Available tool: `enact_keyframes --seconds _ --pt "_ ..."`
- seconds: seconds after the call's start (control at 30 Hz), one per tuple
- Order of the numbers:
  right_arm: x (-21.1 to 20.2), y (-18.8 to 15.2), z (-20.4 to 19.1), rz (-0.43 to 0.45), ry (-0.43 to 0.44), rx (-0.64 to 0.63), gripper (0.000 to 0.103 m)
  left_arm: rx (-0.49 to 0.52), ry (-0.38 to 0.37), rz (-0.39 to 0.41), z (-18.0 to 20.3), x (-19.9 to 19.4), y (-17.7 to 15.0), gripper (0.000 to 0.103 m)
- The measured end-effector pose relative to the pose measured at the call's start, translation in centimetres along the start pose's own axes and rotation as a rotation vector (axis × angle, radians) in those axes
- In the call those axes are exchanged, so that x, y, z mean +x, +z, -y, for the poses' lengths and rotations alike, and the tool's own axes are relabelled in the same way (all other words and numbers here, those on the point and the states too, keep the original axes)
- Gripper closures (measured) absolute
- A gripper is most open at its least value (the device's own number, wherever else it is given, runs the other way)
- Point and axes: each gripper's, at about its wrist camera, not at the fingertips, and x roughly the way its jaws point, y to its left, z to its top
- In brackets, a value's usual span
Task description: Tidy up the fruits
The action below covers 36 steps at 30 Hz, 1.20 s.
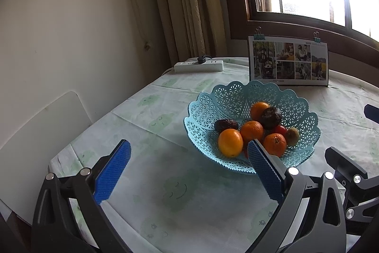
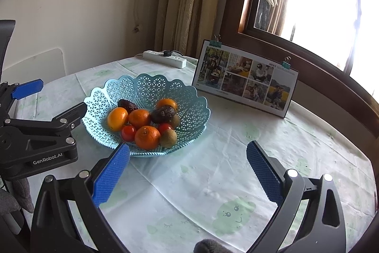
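A: Which step is this?

B: Seemingly the start or the end: all fruit lies in the blue basket mid-table, toward the wall-side edge. The left gripper and the right gripper are both spread wide, holding nothing.

A: Next?

B: Probably reaching for the near orange.

The right gripper is held wide open above the table, empty. The blue basket of fruit is seen just beyond its left finger.
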Motion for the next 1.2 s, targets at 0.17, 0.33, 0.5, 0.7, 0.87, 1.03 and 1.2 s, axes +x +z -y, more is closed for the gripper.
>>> enact_keyframes --seconds 0.17,0.33,0.5,0.7,0.87,1.03,1.2 --pt "-0.1 0.0 -0.4 0.002 0.005 -0.012 0.005 -0.001 0.004 0.001 -0.1 -0.1 0.0 0.003" --pt "0.0 0.0 -0.3 -0.002 0.010 -0.007 0.005 0.002 0.003 0.002 0.0 0.0 0.1 0.003" --pt "0.1 0.0 -0.2 -0.005 0.014 0.001 0.005 0.004 0.000 0.000 0.1 -0.1 0.1 0.003" --pt "0.2 0.0 0.0 -0.009 0.022 0.009 0.005 0.002 0.002 -0.001 0.1 0.0 0.1 0.003" --pt "0.2 -0.1 0.1 -0.013 0.040 0.020 0.005 0.006 0.000 -0.001 0.2 0.0 0.1 0.003" --pt "0.1 -0.2 0.7 -0.005 0.071 0.044 0.005 0.008 0.000 -0.001 0.3 -0.1 0.1 0.003" --pt "0.0 -0.3 1.1 -0.012 0.071 0.044 0.005 0.010 -0.003 0.000 0.4 -0.2 0.1 0.003"
